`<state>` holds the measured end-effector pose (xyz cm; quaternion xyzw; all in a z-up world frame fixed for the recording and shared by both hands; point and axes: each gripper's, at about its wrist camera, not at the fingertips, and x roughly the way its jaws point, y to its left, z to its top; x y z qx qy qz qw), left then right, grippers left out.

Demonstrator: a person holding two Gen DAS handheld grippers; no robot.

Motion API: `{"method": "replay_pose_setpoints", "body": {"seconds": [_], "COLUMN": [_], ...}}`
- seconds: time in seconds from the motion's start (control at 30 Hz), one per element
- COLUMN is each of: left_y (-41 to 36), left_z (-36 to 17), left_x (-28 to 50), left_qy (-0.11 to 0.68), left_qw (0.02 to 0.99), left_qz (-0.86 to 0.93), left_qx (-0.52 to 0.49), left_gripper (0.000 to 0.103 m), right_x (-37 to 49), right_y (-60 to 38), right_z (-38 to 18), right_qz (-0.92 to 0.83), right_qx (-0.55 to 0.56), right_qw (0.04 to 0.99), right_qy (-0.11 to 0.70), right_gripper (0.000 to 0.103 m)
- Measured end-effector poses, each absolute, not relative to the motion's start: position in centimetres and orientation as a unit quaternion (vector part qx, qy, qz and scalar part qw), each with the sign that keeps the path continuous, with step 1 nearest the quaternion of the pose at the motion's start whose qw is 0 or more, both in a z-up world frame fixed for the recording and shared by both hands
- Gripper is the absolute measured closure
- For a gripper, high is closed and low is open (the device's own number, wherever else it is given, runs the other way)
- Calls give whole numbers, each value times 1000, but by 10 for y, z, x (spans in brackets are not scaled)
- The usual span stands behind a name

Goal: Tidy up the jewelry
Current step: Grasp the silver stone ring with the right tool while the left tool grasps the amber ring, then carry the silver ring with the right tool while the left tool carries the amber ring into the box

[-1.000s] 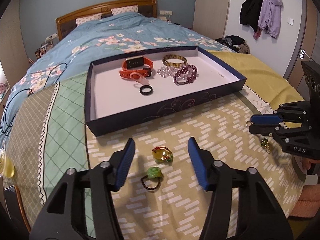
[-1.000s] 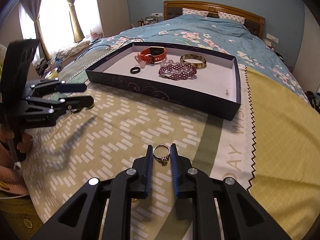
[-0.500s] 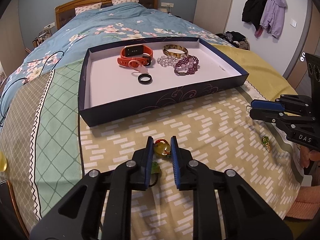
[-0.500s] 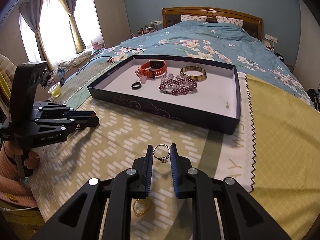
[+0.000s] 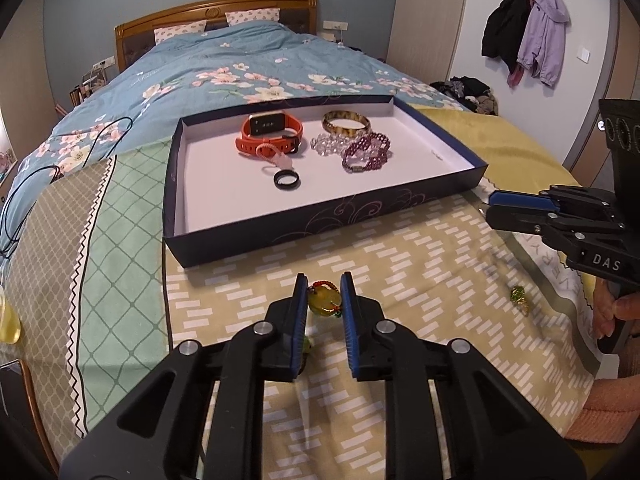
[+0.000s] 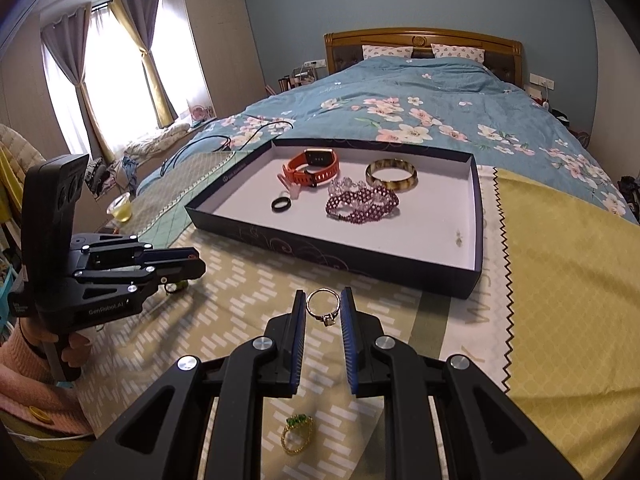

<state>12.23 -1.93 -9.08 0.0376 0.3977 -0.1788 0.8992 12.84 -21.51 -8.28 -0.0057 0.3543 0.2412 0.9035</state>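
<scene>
Two grippers are clamped on jewelry above the patterned cloth point(image 5: 420, 264), near the navy tray point(image 5: 280, 236). The left gripper point(image 5: 324, 300) pinches a yellow pendant point(image 5: 324, 305) between its fingertips. The right gripper point(image 6: 323, 307) pinches a silver ring point(image 6: 322, 306) upright at its tips.

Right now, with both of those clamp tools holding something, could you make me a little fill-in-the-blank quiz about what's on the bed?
1. The right gripper pinches a thin metal ____.
2. The left gripper is shut on a yellow pendant with a ____ beaded cord.
3. The orange watch lies inside the dark ____.
4. A green-stoned gold ring lies on the ____, outside the box.

Missing words: ring; red; box; blanket
</scene>
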Motion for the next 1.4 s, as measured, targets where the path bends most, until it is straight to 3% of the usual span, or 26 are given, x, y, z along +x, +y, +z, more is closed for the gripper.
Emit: {"method": "replay_pose_setpoints", "body": {"seconds": [1.4], "left_y": [-25], "left_z": [-46], "left_x": [122], "left_qy": [337], "left_qw": [923], "left_qz": [-185], "left_qx": [21], "left_gripper": [86], "right_x": [151], "right_y": [-210], "right_z": [-59], "right_qz": [249], "right_qx": [0], "right_qw": [916], "right_qy": [316], "right_gripper": [88]}}
